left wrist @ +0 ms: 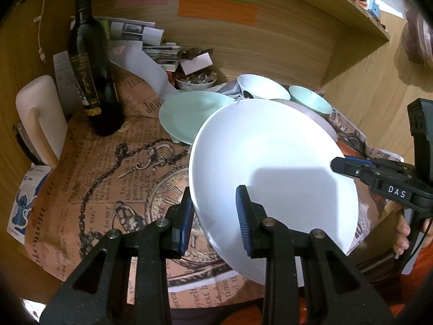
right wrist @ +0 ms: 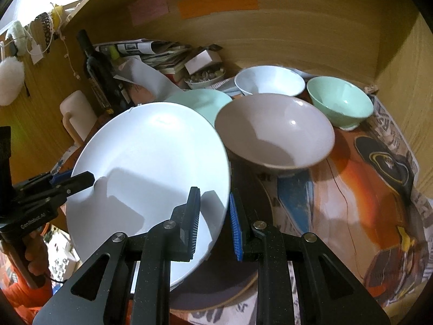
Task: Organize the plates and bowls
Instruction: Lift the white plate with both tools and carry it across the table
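Note:
A large white plate hangs tilted above the table, held by both grippers on opposite rims. My left gripper is shut on its near-left rim and shows in the right wrist view as the left gripper. My right gripper is shut on the plate's right rim and shows in the left wrist view as the right gripper. Behind the plate lie a mint plate, a greyish bowl, a white bowl and a mint bowl.
A dark wine bottle and a cream mug stand at the left. Papers and a small dish of trinkets crowd the back corner. Wooden walls enclose the back and right. A dark round board lies under the plate.

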